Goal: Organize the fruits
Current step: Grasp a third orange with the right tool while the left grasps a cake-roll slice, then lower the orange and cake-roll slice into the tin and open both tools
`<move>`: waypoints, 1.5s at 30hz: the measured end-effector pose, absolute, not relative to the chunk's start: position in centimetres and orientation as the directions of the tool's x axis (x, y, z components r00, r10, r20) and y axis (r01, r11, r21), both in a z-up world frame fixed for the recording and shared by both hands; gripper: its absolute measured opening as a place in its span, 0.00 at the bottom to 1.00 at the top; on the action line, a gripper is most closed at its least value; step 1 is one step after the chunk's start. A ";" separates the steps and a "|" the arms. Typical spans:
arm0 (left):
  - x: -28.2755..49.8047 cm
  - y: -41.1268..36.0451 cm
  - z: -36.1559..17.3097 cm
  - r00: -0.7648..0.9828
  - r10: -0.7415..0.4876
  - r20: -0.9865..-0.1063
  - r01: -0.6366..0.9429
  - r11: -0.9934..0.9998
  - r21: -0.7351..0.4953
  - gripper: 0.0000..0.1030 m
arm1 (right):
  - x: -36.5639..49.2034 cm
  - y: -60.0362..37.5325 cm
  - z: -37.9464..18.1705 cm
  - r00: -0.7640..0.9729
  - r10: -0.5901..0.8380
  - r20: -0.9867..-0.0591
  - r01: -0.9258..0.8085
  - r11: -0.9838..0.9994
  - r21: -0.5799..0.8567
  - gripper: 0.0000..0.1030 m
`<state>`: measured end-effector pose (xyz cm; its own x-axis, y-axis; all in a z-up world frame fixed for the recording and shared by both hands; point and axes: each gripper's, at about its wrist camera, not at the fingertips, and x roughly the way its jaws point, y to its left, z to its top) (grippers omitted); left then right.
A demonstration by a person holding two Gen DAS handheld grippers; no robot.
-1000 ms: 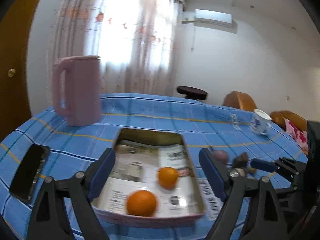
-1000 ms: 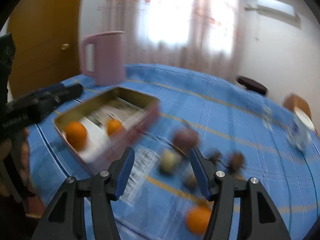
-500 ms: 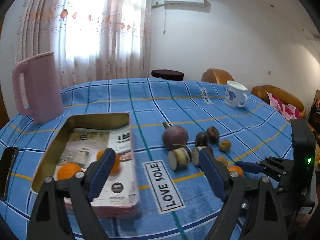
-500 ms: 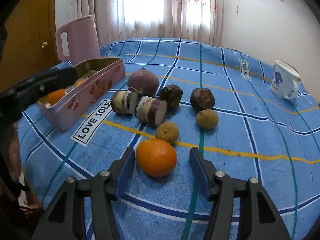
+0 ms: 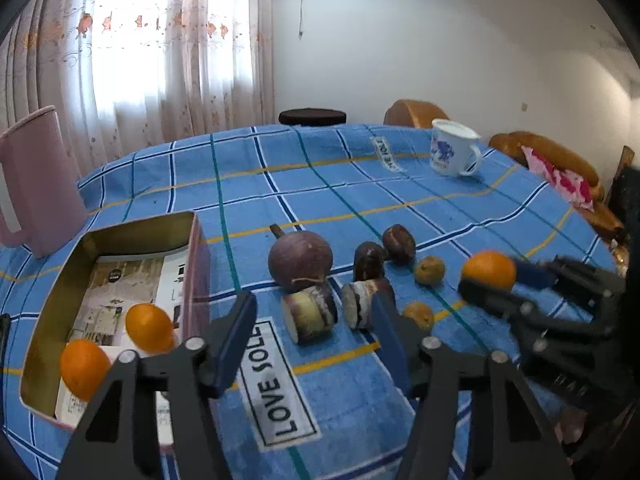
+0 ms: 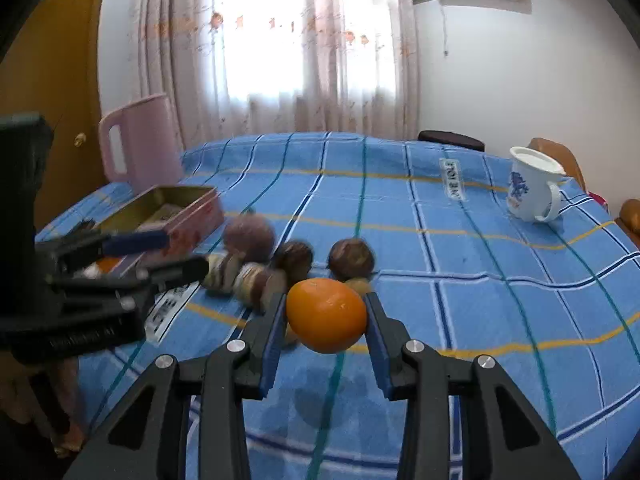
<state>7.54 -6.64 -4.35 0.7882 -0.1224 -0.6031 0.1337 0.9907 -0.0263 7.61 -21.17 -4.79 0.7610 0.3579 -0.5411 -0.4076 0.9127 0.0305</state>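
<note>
Bright daylight through the curtained window (image 6: 304, 44), blown out to glare. Fisheye bending and dark vignette at edges. Motion blur on left of right-wrist view.

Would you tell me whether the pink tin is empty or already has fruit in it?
Not empty. The open pink tin holds two oranges on its printed paper lining.

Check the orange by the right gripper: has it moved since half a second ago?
Yes. The orange lay on the tablecloth in front of the fingers; now it sits lifted between the closing right gripper pads, its shadow on the cloth below.
</note>
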 end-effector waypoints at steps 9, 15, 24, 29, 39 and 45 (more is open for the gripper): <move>10.3 -6.3 -5.7 0.717 -0.153 -0.680 0.117 0.988 -0.099 0.44 | 9.0 -20.8 -4.8 0.769 0.368 -0.522 -0.408 0.912 0.043 0.39; 10.3 -5.8 -5.8 0.716 -0.159 -0.680 0.105 0.987 -0.121 0.37 | 9.0 -21.2 -4.9 0.762 0.390 -0.518 -0.419 0.906 0.066 0.39; 11.4 -6.1 -6.4 0.677 -0.169 -0.717 0.119 0.986 -0.121 0.34 | 9.2 -20.9 -5.0 0.753 0.392 -0.528 -0.428 0.902 0.059 0.39; 10.5 -5.8 -6.0 0.702 -0.192 -0.686 0.131 0.981 -0.141 0.34 | 9.0 -21.3 -4.9 0.760 0.404 -0.509 -0.431 0.900 0.071 0.39; 8.5 -6.0 -5.5 0.761 -0.214 -0.612 0.154 0.977 -0.151 0.34 | 8.1 -21.8 -4.4 0.782 0.426 -0.456 -0.439 0.895 0.082 0.39; 7.3 -6.1 -4.1 0.816 -0.175 -0.551 0.140 0.985 -0.105 0.34 | 7.7 -22.2 -4.2 0.790 0.445 -0.422 -0.450 0.888 0.094 0.39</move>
<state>7.28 -6.11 -4.07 0.8162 -0.1748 -0.5507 0.1397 0.9846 -0.1055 7.67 -22.22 -4.17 0.7903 0.4446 -0.4216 -0.4496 0.8883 0.0939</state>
